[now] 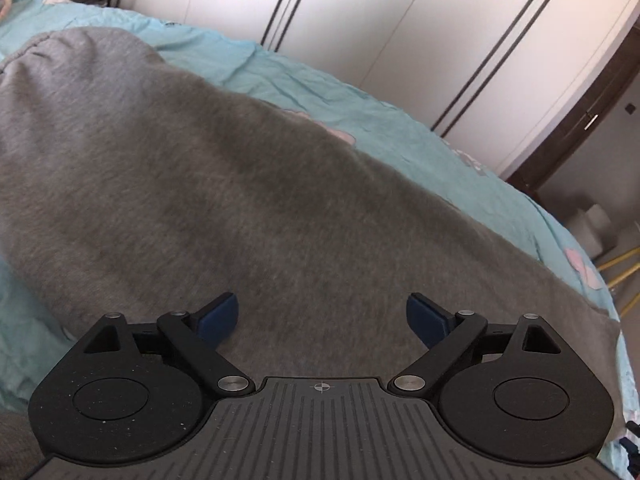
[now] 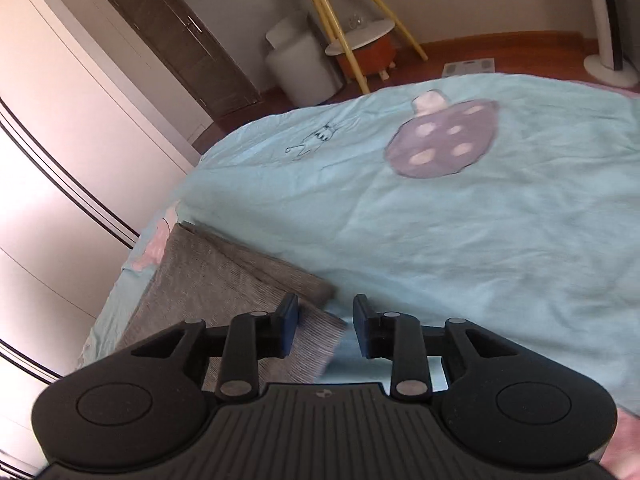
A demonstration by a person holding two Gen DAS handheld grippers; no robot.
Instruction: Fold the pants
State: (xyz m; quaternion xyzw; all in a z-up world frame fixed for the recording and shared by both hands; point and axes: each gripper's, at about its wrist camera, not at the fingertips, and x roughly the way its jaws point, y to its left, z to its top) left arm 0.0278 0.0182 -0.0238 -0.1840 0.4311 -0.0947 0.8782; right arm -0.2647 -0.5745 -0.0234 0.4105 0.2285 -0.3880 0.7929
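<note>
Beyond the grey pants [image 2: 224,280], a yellow-legged side table [image 2: 344,20].

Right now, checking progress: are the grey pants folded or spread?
Folded: the grey fleece pants show stacked layers at their cuffed end on the turquoise bedsheet.

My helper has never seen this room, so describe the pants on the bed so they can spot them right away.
Find the bed with the light blue cartoon-print cover, beside the white wardrobe. Lying flat on that cover are the grey sweatpants. They are the only garment there, plain fuzzy grey fabric with a ribbed cuff, unlike the smooth blue bedding around them.
</note>
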